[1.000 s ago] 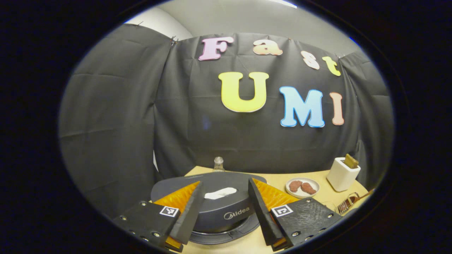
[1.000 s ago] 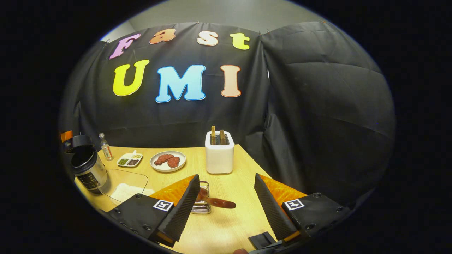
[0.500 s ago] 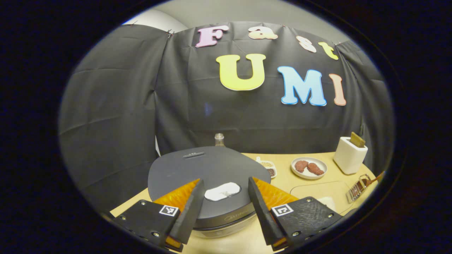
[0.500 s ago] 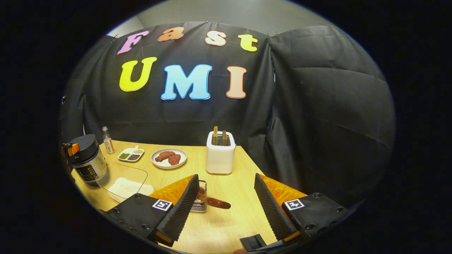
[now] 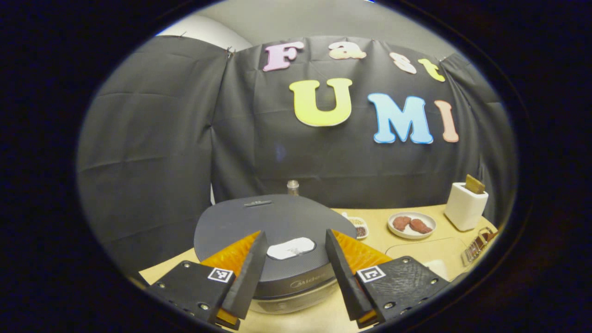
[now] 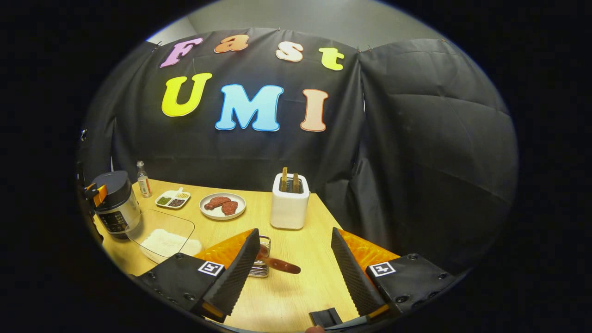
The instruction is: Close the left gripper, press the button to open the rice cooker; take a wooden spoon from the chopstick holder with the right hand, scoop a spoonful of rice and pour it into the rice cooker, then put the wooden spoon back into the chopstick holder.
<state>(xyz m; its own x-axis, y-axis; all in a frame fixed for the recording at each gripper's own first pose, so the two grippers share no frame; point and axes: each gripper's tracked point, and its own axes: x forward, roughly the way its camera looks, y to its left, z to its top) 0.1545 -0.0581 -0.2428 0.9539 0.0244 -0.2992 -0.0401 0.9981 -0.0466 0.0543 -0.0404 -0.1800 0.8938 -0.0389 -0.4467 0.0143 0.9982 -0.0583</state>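
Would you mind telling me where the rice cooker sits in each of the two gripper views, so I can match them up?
Left gripper view: the rice cooker is low and central, lid shut, just beyond the open left gripper.
Right gripper view: the rice cooker stands small at the far left edge.
Shared landmark: the white toaster on the table.

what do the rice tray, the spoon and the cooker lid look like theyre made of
Tray: clear glass or plastic, since the table shows through its walls; which of the two is not clear. Spoon: wood with a dark reddish-brown, slightly glossy finish, going by colour and sheen. Cooker lid: matte dark grey, probably plastic, with no glare across it and a white button set in its front.
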